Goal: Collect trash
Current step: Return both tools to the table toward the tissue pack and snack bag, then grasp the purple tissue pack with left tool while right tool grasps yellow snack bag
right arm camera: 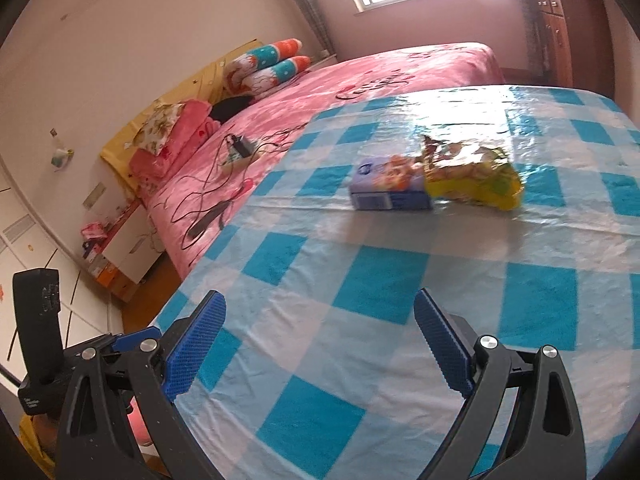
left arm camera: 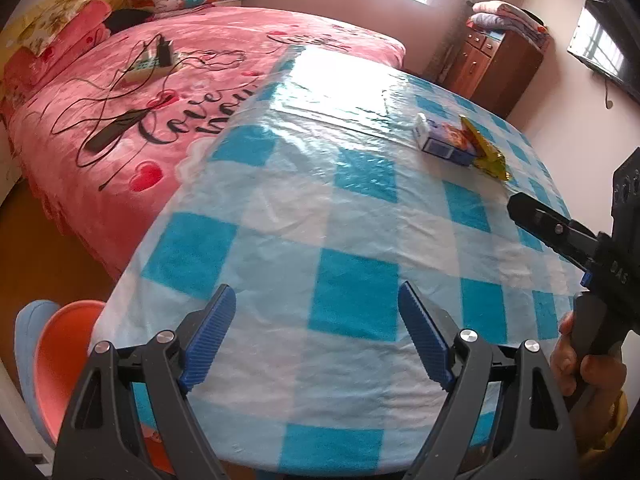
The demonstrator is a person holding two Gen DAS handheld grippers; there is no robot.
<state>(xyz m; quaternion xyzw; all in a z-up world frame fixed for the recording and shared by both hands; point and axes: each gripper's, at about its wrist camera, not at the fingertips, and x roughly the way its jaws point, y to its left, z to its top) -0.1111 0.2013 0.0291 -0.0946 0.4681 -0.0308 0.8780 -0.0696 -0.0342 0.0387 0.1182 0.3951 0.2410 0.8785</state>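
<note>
- Bedroom: pink bed (right arm camera: 400, 68) behind, desk (left arm camera: 352, 288) under a glossy blue-and-white checked cloth, window glare on the far half.
- Trash sits on the far part of the desk: a blue box (right arm camera: 390, 188) lying flat, and a crumpled yellow wrapper (right arm camera: 472, 178) touching its right end.
- Box long axis runs roughly left-right in the right wrist view, broad face up, one long side facing the tongs. In the left wrist view the box (left arm camera: 444, 140) lies diagonal, white end pointing away toward the bed.
- Wrapper is creased and irregular; its length roughly continues the box's line.
- Left tongs (left arm camera: 316, 336) released, nothing between them, over the near desk.
- Right tongs (right arm camera: 318, 344) also spread and empty, well short of the trash.
- Risks, my read:
  - Slick cloth: a nudge could slide the box instead of seating it.
  - Box and wrapper touch, so grabbing one may drag the other.
  - Gripping the box along its length may exceed the opening; across is safer.
  - Foil may crush and slip out.
</note>
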